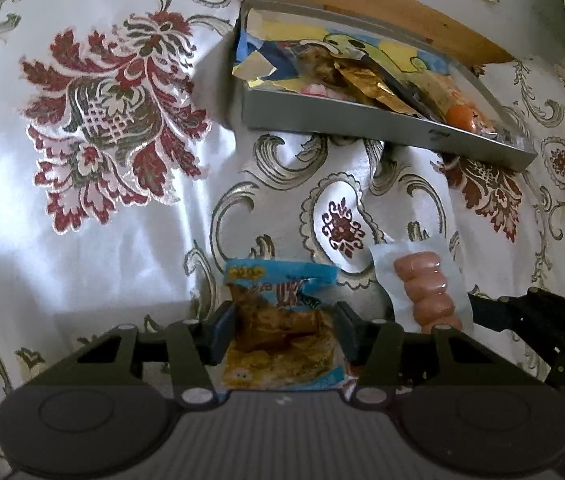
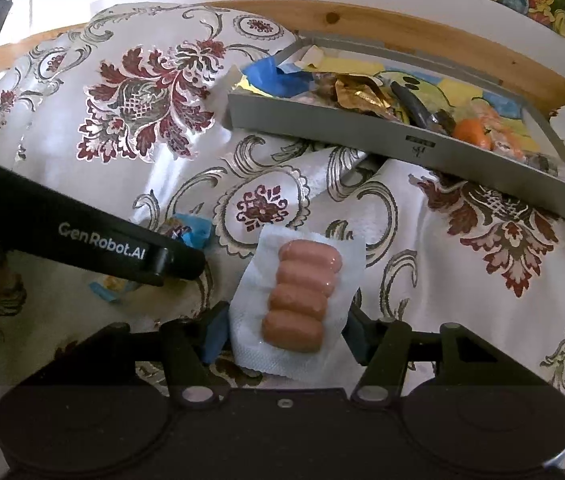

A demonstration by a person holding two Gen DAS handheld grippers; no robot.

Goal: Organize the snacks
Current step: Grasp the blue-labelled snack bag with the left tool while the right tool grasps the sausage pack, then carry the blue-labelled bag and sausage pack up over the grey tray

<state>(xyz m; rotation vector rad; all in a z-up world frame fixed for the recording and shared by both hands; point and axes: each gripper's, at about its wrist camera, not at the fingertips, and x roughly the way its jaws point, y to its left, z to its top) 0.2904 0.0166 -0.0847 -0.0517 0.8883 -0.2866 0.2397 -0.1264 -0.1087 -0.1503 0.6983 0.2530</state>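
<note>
Two snacks bracketed, bound for the tray (image 2: 402, 142)

My left gripper (image 1: 278, 326) straddles the chip bag (image 1: 278, 328), my right gripper (image 2: 286, 326) the sausage pack (image 2: 302, 296); neither has pinched yet.

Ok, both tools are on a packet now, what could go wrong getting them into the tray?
1. The grey tray is already piled high, so new packets may slide off.
2. The sausage pack sits loosely between wide-set fingers of the right tool; it might slip.
3. The left tool and right tool are close together and could collide.
</note>
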